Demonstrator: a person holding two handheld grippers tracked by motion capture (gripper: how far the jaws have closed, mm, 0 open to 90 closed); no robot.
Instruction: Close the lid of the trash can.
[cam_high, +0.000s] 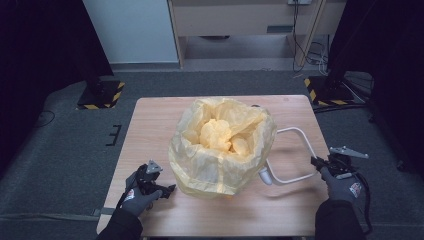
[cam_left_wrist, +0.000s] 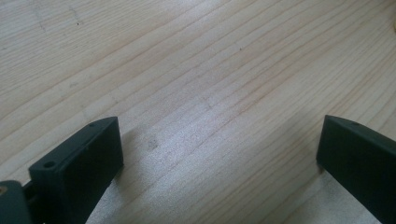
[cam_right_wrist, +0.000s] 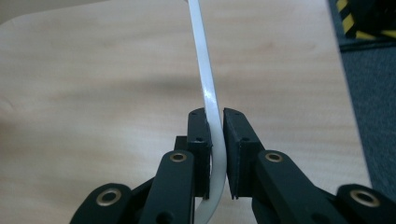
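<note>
1. Dark curtains and grey carpet ring a pale wooden worktop (cam_high: 150, 125), with a bin lined by a yellow bag (cam_high: 220, 145) standing at its middle.
2. From the bin's right side a thin white handle (cam_high: 300, 150) loops out toward the right hand, its long run lying across the worktop.
3. Right gripper (cam_right_wrist: 215, 140): jaws clenched on the handle's outer bend, so this hand does the pulling.
4. Left gripper (cam_left_wrist: 219, 154): jaws released and wide over bare wood, just left of the bag's base and free to steady it.
</note>
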